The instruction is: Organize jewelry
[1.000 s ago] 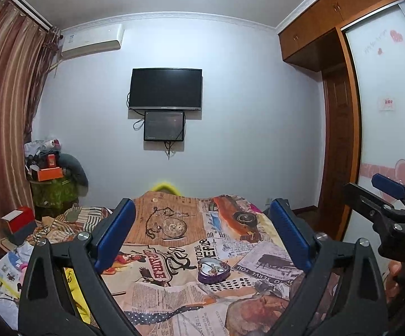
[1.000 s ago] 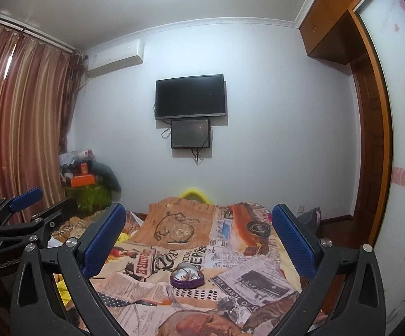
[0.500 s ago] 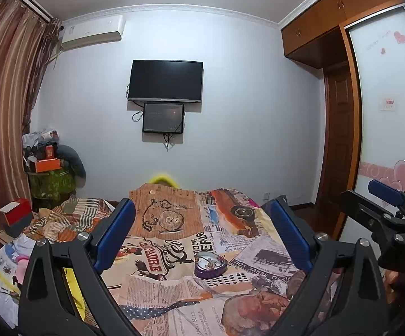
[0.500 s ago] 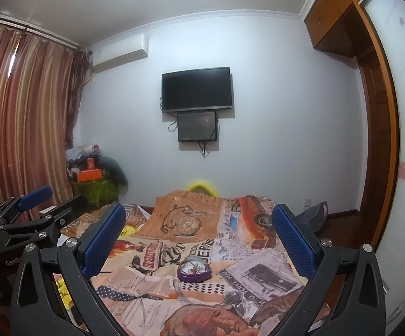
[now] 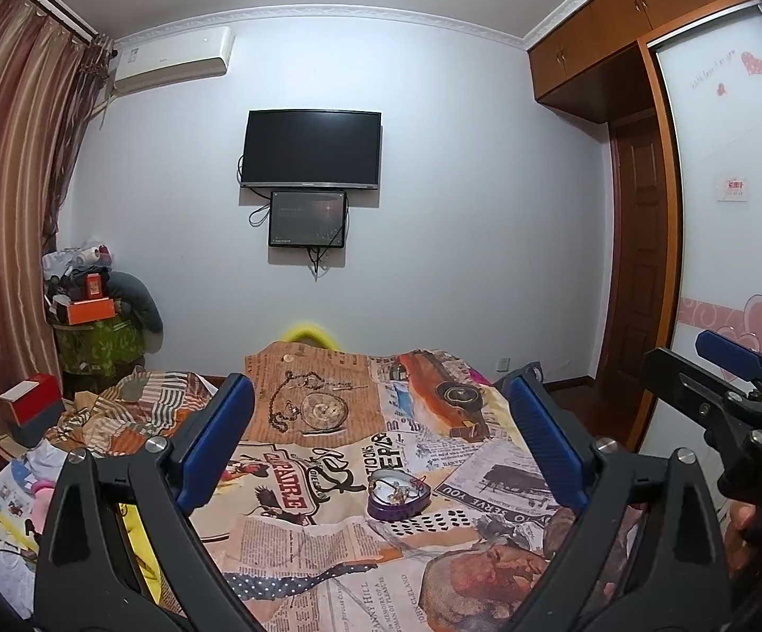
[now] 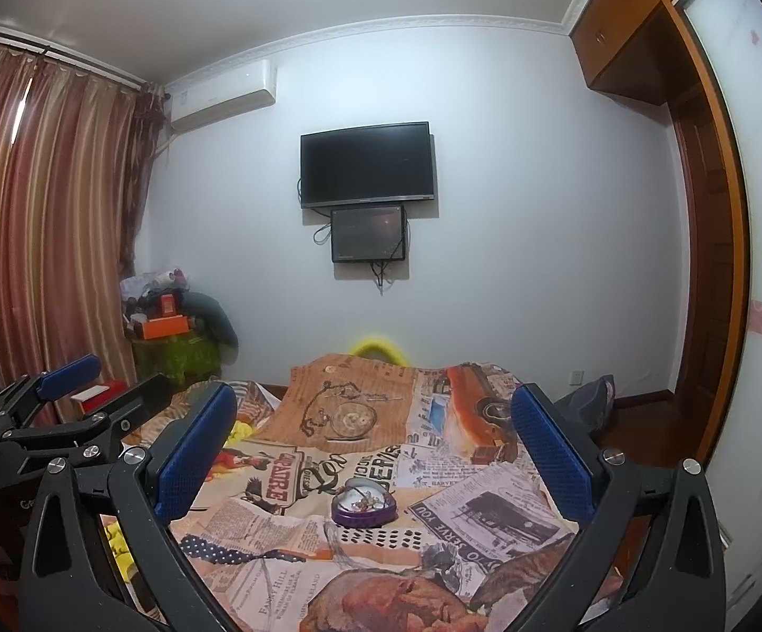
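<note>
- Both grippers' blue fingers (image 5: 217,440) spread wide, empty: left gripper (image 5: 381,442), right gripper (image 6: 375,447).
- Purple heart-shaped jewelry tin (image 5: 398,494) lies open mid-bed on the newspaper-print bedspread (image 5: 302,542).
- Beyond the bed's far edge: wall television (image 5: 311,148), striped curtains (image 6: 38,242).

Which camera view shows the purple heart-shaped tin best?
The left wrist view: the purple heart-shaped tin sits a little larger, its open top and jewelry visible. The right wrist view shows the same tin slightly smaller, equally unobstructed.
</note>
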Demonstrator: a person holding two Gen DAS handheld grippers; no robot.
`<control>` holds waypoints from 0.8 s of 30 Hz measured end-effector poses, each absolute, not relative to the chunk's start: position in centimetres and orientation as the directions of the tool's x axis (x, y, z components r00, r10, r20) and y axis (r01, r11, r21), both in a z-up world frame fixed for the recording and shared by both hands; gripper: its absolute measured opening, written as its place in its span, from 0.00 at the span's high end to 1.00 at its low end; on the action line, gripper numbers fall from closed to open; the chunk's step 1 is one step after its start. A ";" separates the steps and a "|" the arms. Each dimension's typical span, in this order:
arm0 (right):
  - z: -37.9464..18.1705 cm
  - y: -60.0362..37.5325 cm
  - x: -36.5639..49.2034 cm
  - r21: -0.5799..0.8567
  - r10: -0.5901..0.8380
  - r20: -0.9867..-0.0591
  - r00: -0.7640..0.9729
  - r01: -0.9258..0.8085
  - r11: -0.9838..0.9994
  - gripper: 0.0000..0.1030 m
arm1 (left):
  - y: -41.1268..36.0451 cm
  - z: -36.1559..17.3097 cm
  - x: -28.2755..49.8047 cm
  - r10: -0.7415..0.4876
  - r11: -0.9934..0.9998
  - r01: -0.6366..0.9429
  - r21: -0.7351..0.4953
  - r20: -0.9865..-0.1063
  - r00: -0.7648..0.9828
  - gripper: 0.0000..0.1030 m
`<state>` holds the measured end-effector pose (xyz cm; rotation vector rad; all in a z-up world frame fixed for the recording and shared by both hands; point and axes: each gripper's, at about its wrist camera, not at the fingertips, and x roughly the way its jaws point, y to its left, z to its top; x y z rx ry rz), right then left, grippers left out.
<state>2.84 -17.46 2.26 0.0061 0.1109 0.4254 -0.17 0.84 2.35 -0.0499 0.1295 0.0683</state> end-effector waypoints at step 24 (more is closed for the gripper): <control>2.6 -17.3 2.8 0.021 0.414 -0.104 0.904 -0.414 0.910 0.00 | 1.0 2.3 -0.1 0.029 0.998 -0.036 -0.054 -0.130 0.991 0.05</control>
